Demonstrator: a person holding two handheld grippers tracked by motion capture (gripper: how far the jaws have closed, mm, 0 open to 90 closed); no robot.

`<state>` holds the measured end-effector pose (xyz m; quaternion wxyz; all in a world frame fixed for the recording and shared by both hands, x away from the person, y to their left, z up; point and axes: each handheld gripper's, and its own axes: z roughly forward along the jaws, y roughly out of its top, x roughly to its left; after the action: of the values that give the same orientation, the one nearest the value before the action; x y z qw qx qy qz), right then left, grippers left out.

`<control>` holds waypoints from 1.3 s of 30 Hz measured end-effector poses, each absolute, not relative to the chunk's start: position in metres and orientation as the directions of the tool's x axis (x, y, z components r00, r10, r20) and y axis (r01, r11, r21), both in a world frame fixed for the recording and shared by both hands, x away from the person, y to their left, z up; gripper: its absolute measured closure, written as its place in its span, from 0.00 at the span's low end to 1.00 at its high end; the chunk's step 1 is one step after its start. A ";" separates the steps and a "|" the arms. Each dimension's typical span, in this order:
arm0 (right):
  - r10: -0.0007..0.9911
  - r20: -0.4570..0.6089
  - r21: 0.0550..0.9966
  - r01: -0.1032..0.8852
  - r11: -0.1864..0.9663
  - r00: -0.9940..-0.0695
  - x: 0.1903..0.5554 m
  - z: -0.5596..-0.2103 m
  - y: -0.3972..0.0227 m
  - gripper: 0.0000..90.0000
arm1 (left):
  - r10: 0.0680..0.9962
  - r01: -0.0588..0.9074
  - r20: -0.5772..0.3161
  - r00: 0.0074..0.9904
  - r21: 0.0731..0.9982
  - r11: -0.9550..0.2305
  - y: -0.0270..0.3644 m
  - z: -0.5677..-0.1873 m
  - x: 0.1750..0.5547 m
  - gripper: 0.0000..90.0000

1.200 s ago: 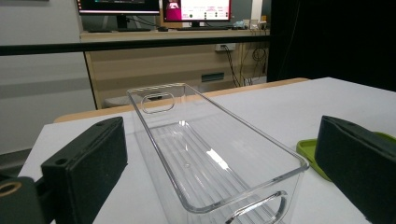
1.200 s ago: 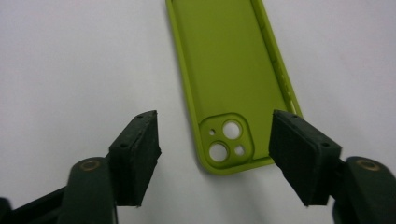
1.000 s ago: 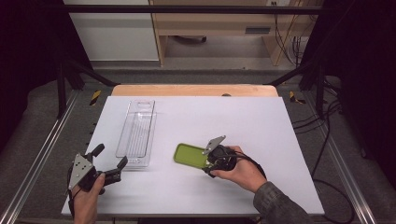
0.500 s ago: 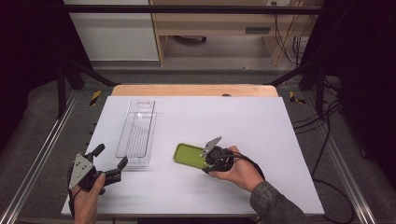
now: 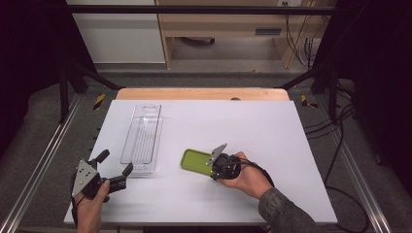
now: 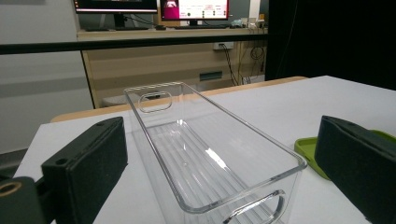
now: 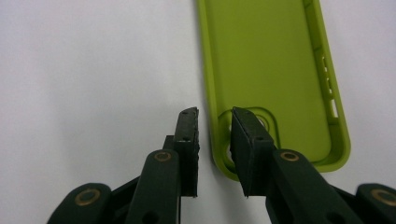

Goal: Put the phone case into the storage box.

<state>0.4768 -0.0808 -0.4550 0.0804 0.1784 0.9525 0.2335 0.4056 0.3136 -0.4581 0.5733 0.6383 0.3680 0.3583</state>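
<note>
White and bare for the most part, the surface (image 5: pixel 272 131) fills the middle of the room, with a wooden bench and cables behind it. Right tool (image 7: pixel 214 122) is down low at about five o'clock on the surface, its jaws narrow and just been closing, one pad outside the green case (image 7: pixel 266 60) and one inside, straddling the rim at the corner by the camera hole; a sliver of gap shows, so they do not yet press on it. That case lies flat, open side up, near the middle front of the surface. Left tool (image 5: pixel 115 171) hangs at about seven o'clock, jaws wide with nothing between them, pointing along the clear bin (image 6: pixel 205 154). This bin stands upright just beyond it, lengthwise toward twelve o'clock, with the case just to its right.
</note>
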 end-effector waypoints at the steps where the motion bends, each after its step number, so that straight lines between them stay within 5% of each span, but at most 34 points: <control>1: 0.374 -0.072 0.472 0.299 0.829 -0.925 0.477 -0.455 -0.081 0.81 | 0.880 0.060 0.036 0.473 0.996 -0.072 0.313 -0.458 0.406 0.03; 39: 0.330 -0.100 0.418 0.261 0.870 -0.939 0.479 -0.457 -0.074 0.93 | 0.878 0.065 0.043 0.477 0.994 -0.085 0.313 -0.459 0.406 0.03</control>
<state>0.4787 -0.0738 -0.4570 0.0846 0.1535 0.9633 0.2035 0.4063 0.3127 -0.4585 0.5689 0.6442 0.3661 0.3570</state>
